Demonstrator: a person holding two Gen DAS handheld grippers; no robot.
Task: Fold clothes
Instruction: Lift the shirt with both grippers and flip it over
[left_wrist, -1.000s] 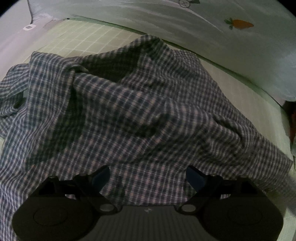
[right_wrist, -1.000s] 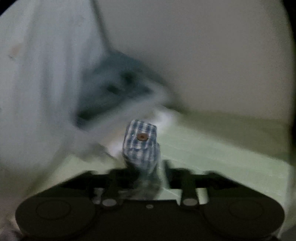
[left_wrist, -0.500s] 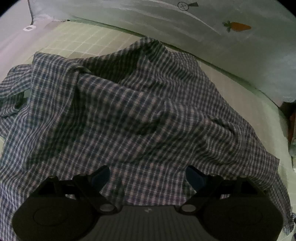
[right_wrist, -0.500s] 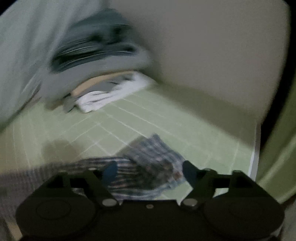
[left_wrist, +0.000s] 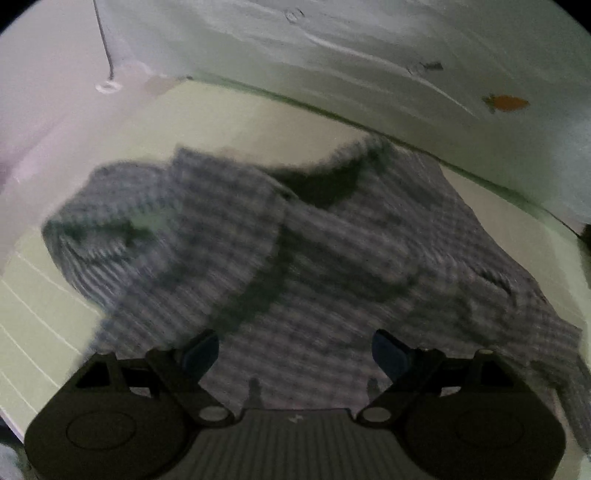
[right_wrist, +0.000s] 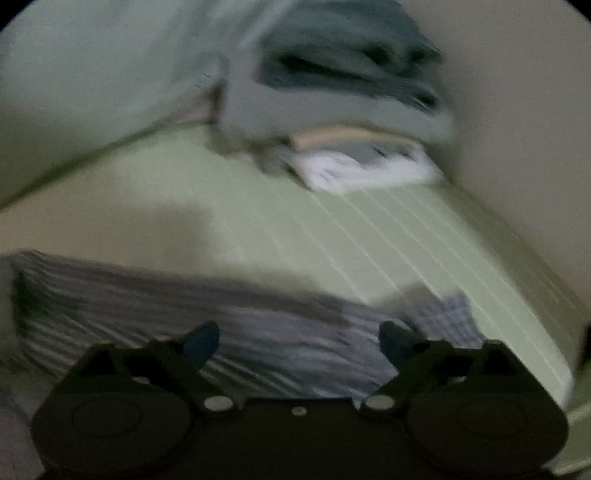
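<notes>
Spreading wide, the left tool (left_wrist: 295, 347) has its two blue-tipped fingers (left_wrist: 201, 350) set well apart with nothing clamped between them. It hangs over the checked shirt (left_wrist: 295, 251), and whether the tips touch the cloth cannot be told from the blurred left wrist view. That shirt lies rumpled on the pale green gridded sheet (left_wrist: 48, 306) of a bed, bunched into a thick roll at its left end and falling away in folds toward the right, with a dark hollow near its far edge. Behind it runs a white pillow or duvet (left_wrist: 332, 55) bearing a small orange carrot print (left_wrist: 508, 103).

Over on the right side, the right tool (right_wrist: 299, 339) is likewise parted, its fingers (right_wrist: 203, 341) far from each other and gripping nothing. Below and between them lies an edge of the same checked shirt (right_wrist: 221, 317), stretched flat across the green sheet (right_wrist: 369, 243), with a small corner of it poking out just beside the right-hand finger. Contact with the cloth cannot be judged here either. Farther back, against the pale wall, sits a stack of folded clothes (right_wrist: 351, 110): grey-blue on top, tan and white pieces beneath.
</notes>
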